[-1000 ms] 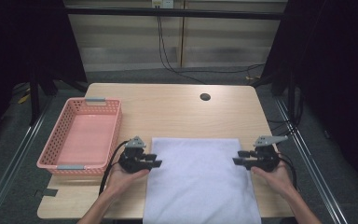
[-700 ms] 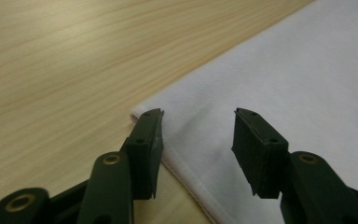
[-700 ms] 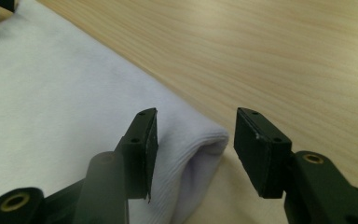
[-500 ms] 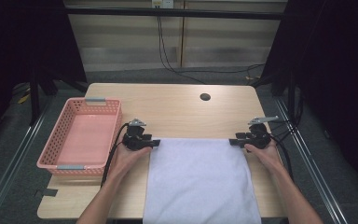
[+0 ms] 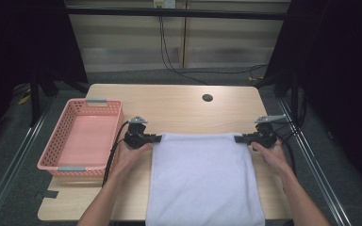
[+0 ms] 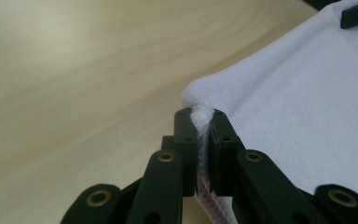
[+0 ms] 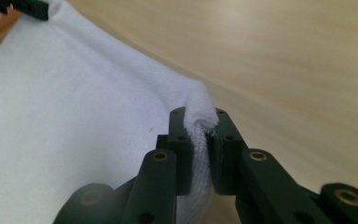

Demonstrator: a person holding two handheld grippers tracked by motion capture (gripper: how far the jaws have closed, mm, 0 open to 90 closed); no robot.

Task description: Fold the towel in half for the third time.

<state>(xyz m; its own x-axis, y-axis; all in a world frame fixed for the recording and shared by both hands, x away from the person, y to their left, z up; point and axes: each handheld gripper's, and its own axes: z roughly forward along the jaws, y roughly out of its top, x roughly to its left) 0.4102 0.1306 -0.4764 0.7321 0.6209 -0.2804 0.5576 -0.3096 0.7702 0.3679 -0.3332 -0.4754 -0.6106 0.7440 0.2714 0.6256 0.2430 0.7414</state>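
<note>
White towel soft, limp, light; left gripper and right gripper fingers just closing, pinching far corners at 10 and 2 o'clock; corners best hold.

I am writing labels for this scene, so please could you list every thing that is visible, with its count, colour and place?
towel: one, white, flat on the near half of the table, its near edge hanging over the table's front.
basket: one, pink with grey handles, nothing inside, at the table's left edge.
table: one, light wood, with a dark round hole near its far edge.
cables: several, black, on the floor behind the table.
left tool: one, black, shut on the towel's far left corner; its jaws have just been closing.
right tool: one, black, shut on the towel's far right corner; jaws also just been closing.
forearms: two, bare, coming in from the near edge.
</note>
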